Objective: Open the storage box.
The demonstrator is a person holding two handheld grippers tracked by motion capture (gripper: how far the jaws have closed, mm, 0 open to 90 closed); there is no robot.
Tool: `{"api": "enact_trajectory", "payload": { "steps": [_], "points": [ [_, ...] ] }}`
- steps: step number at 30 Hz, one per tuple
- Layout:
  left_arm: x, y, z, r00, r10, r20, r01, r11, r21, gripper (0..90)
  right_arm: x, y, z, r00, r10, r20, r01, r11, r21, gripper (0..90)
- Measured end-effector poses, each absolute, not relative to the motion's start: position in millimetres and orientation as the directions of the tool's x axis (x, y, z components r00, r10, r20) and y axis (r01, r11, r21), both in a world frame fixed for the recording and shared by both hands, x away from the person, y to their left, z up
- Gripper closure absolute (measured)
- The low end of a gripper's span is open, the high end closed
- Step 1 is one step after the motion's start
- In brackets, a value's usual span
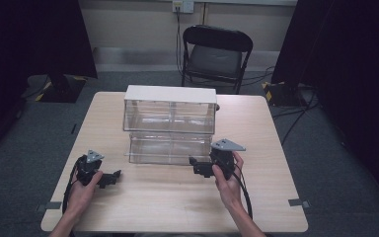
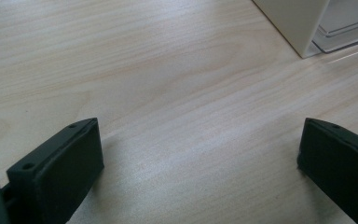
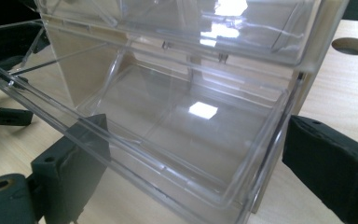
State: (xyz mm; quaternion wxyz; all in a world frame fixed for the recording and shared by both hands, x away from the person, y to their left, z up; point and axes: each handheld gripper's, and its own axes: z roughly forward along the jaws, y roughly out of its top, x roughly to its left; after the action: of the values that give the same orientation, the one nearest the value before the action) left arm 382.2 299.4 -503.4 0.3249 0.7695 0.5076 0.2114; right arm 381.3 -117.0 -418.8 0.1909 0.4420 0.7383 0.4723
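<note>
The clear drawer [image 3: 177,126] sits pulled out of the lower tier of the cabinet [image 1: 170,94], mid-surface. Thin slick plastic, light, so I'd take its front lip. My right gripper [image 1: 193,161] is open around that lip; left gripper [image 1: 114,175] open at 8 o'clock.

drawer cabinet [image 1: 170,94]: white frame, clear drawers | table [image 1: 177,197]: pale wood grain | chair [image 1: 216,49]: black
</note>
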Motion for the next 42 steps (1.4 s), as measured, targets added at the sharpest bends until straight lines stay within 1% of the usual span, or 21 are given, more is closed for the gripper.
{"api": "enact_trajectory", "payload": {
  "steps": [3,14,25,33,37,42],
  "points": [
    [382,299,-503,0.396,0.918,-0.005,0.644,-0.274,0.714,0.0,382,-119,-414,-0.531,0.837,0.134,0.464,0.155,0.872,7.3],
    [382,299,-503,0.396,0.918,-0.005,0.644,-0.274,0.715,0.0,385,-118,-412,-0.544,0.83,0.128,0.462,0.169,0.871,7.1],
    [382,299,-503,0.395,0.918,-0.004,0.644,-0.274,0.715,0.0,390,-118,-408,-0.534,0.838,0.113,0.459,0.175,0.871,7.6],
    [382,299,-503,0.395,0.918,-0.004,0.643,-0.274,0.715,0.0,395,-122,-406,-0.519,0.849,0.101,0.454,0.174,0.874,9.3],
    [382,299,-503,0.395,0.919,-0.004,0.644,-0.274,0.715,0.0,397,-125,-404,-0.504,0.858,0.104,0.446,0.155,0.882,13.7],
    [382,299,-503,0.395,0.918,-0.004,0.644,-0.274,0.715,0.0,399,-125,-403,-0.503,0.857,0.114,0.449,0.146,0.882,13.9]
  ]
}}
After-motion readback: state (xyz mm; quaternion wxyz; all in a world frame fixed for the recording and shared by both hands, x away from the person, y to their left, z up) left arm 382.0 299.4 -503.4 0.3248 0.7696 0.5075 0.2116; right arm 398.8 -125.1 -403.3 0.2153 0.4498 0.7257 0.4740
